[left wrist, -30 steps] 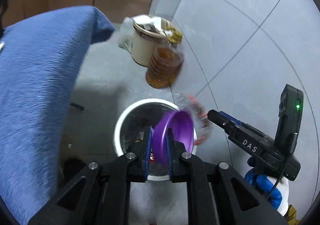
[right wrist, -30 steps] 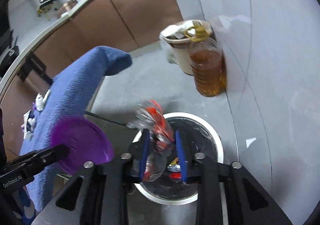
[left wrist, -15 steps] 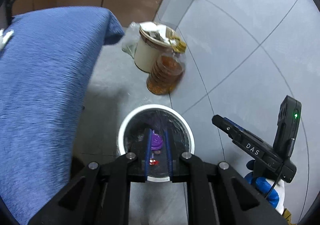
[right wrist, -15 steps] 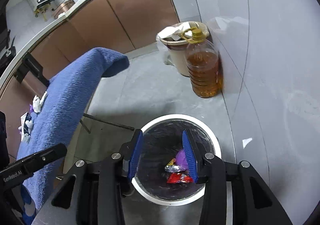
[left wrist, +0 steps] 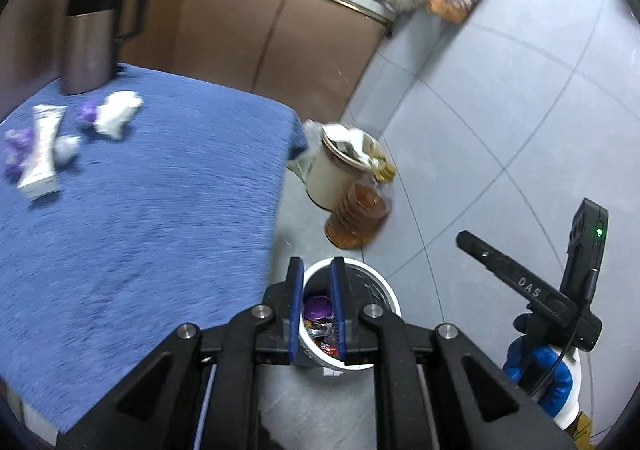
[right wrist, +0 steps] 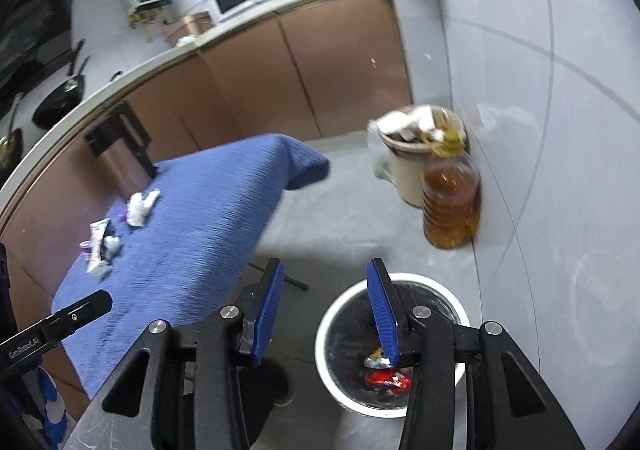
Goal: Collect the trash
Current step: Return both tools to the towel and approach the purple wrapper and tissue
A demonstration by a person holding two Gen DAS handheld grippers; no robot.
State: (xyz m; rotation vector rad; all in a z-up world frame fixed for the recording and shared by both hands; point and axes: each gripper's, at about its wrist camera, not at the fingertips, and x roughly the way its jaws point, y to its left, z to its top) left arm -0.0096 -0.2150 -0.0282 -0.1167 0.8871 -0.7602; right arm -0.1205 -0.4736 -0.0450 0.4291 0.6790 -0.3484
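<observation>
A white trash bin (left wrist: 385,287) (right wrist: 331,316) stands on the floor beside the blue-covered table (left wrist: 140,210) (right wrist: 200,218). In it lie a purple lid (left wrist: 318,306) and red and silver wrappers (right wrist: 386,377). My left gripper (left wrist: 317,264) hovers above the bin with its jaws narrowly apart and nothing between them. My right gripper (right wrist: 326,266) hangs over the bin's left rim, its jaws opening and empty. On the table lie a crumpled white paper (left wrist: 116,114) (right wrist: 142,206), a white tube (left wrist: 40,150) (right wrist: 98,246) and purple scraps (left wrist: 16,146).
An amber oil bottle (left wrist: 356,218) (right wrist: 450,206) and a beige bin stuffed with rubbish (left wrist: 332,170) (right wrist: 408,174) stand against the tiled wall. A steel jug (left wrist: 88,34) is at the table's far side. Brown cabinets run behind. A blue-gloved hand (left wrist: 536,374) holds the right gripper.
The purple lid left my left gripper and the crinkled wrapper left my right; both now lie in the bin. Both grippers rose and tilted up, and the right jaws widened.
</observation>
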